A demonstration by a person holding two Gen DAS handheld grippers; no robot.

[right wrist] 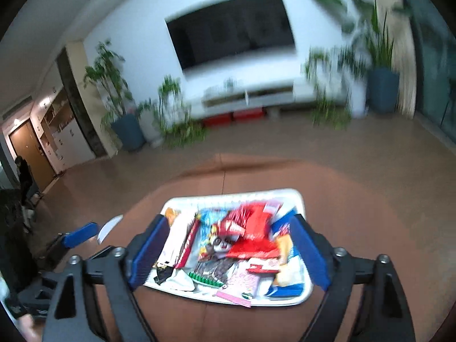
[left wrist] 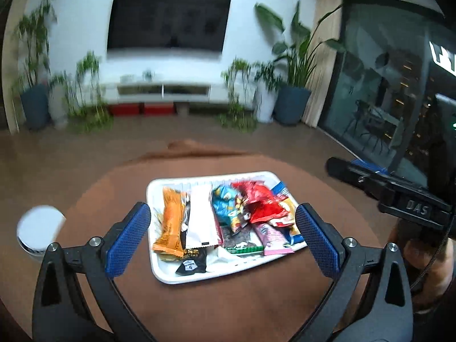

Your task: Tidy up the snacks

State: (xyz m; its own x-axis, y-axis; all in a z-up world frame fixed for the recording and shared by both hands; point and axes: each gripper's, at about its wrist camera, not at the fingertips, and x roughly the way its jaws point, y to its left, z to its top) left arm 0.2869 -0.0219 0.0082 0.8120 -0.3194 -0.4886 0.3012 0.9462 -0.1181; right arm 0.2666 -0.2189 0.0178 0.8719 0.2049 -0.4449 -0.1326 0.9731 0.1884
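On the round tabletop: a white tray (left wrist: 171, 273) sits near the middle, snacks piled inside so they stay together in one place.
Far left: a white cylindrical container (left wrist: 38, 232) stands apart from the tray, its top blurred.
Left tongs (left wrist: 222, 238): released, jaws spread wide with nothing between them, hovering above the tray's near edge.
Tray, left side: an orange packet (left wrist: 171, 222) lies flat beside a white packet (left wrist: 201, 216); a black sachet (left wrist: 192, 263) pokes out beneath them.
Tray, middle: a blue packet (left wrist: 225, 206) and a crumpled red bag (left wrist: 260, 203) overlap.
Tray, right side: a pink packet (left wrist: 272, 238) near the front.
Right tongs (right wrist: 228, 252): released too, empty, framing the tray.
Writing: "DAS" reads on the right tool's body; packet print is too blurred to read.
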